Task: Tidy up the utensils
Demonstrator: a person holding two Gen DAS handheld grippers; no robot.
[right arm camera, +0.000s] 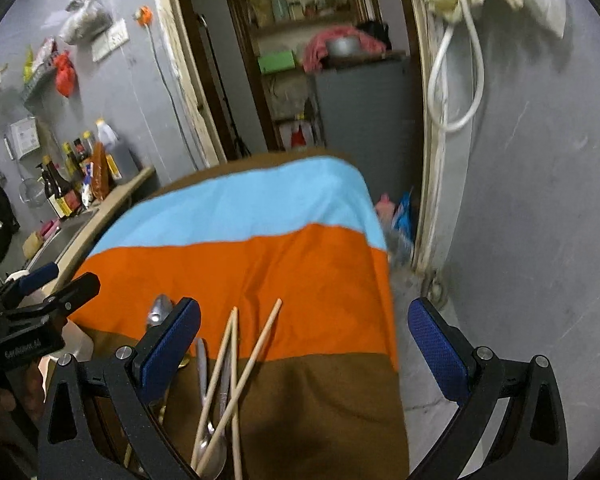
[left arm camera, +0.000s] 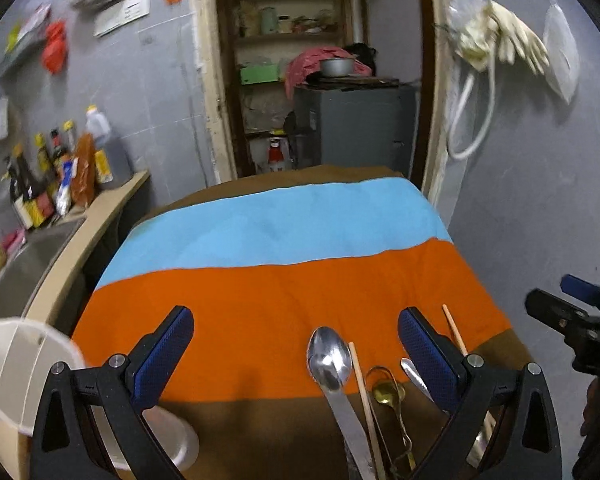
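While both are hovering wide apart, left hand-held gripper point(left arm camera: 296, 340) gaping over the steel spoon point(left arm camera: 328, 360), right hand-held gripper point(right arm camera: 304, 332) spreading above crossed chopsticks point(right arm camera: 236, 368), striped cloth point(left arm camera: 280, 292) covering the desk, white holder point(left arm camera: 16, 368) sitting at left.

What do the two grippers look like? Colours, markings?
Both alike: black plastic frames with triangular cutouts and silver bolts. Left gripper and right gripper each carry two fingers faced with textured blue pads. White lettering, too blurred to read, marks the left gripper's body in the right wrist view.

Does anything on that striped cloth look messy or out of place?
Yes. The chopsticks lie crossed over each other on top of a spoon, and more spoons are jumbled beside them, none sorted into the white holder.
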